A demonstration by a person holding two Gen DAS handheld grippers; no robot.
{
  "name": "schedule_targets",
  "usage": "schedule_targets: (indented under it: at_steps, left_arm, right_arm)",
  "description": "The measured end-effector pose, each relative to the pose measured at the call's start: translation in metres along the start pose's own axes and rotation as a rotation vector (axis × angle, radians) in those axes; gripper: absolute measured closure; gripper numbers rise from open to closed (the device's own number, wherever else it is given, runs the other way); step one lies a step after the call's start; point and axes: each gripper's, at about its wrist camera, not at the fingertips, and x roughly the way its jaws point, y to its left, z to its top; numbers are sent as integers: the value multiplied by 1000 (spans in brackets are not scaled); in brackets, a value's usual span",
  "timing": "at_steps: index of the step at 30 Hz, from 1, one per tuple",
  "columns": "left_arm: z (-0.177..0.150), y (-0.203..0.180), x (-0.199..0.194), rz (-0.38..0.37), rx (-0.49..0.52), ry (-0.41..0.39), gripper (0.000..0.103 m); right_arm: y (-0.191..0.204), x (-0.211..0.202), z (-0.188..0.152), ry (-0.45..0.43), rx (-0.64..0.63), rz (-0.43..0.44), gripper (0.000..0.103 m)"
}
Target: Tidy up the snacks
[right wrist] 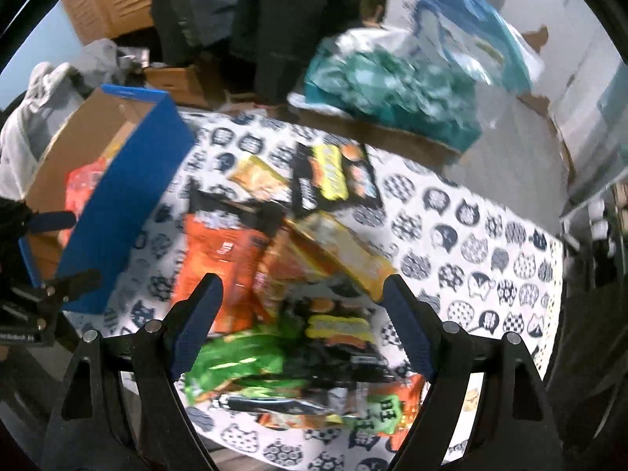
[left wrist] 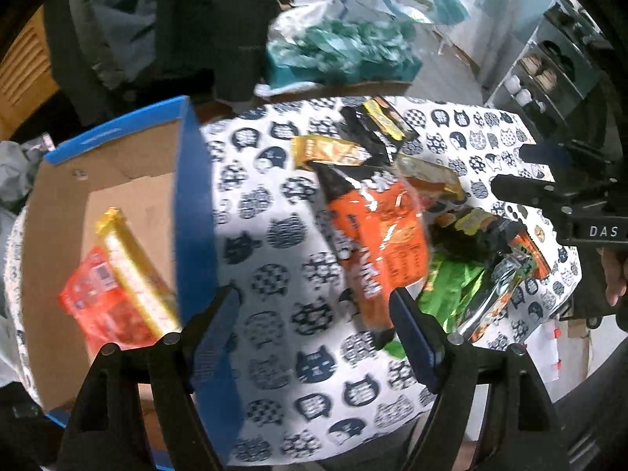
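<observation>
A pile of snack packets lies on the cat-print tablecloth (left wrist: 274, 235): an orange bag (left wrist: 376, 235), a green bag (left wrist: 451, 290), a black-and-yellow packet (left wrist: 380, 121) and yellow packets (left wrist: 329, 151). A blue-walled cardboard box (left wrist: 196, 204) at the left holds a red packet (left wrist: 102, 298) and a yellow-edged packet (left wrist: 133, 271). My left gripper (left wrist: 314, 314) is open and empty, between the box and the pile. My right gripper (right wrist: 302, 298) is open and empty above the pile, over the orange bag (right wrist: 219, 259) and the green bag (right wrist: 239, 365). The box (right wrist: 125, 204) is at its left.
A teal plastic bag (left wrist: 337, 51) sits on a cardboard box beyond the table. Dark clothing (left wrist: 188, 19) hangs at the back. A shelf rack (left wrist: 549, 66) stands at the right. The table's near edge (right wrist: 353, 455) is close below the right gripper.
</observation>
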Motion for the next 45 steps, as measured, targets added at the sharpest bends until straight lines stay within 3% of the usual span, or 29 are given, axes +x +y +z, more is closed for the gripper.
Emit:
schedule_targets:
  at_steps: [11, 24, 29, 31, 35, 37, 43, 45]
  left_arm:
    - [22, -23, 40, -78, -84, 60, 23]
    - [34, -42, 86, -81, -132, 138, 22]
    - [33, -44, 103, -79, -101, 137, 22]
    - [31, -41, 102, -80, -103, 124, 34]
    - [31, -39, 95, -97, -80, 96, 44]
    - [30, -39, 93, -76, -63, 86, 55]
    - [25, -33, 87, -81, -52, 88, 58]
    - [22, -32, 85, -78, -46, 85, 58]
  right_arm:
    - [-37, 33, -14, 85, 29, 35, 21]
    - [-44, 65, -26, 171, 30, 75, 21]
    - [-47, 74, -28, 187, 46, 90, 21]
    - [-46, 80, -28, 201, 50, 85, 21]
    - [-41, 95, -32, 235, 75, 90, 21]
    - [-37, 104, -34, 255, 78, 88, 21]
    - [-25, 122, -36, 299, 58, 73, 21]
    - [-20, 128, -38, 306, 47, 77, 30]
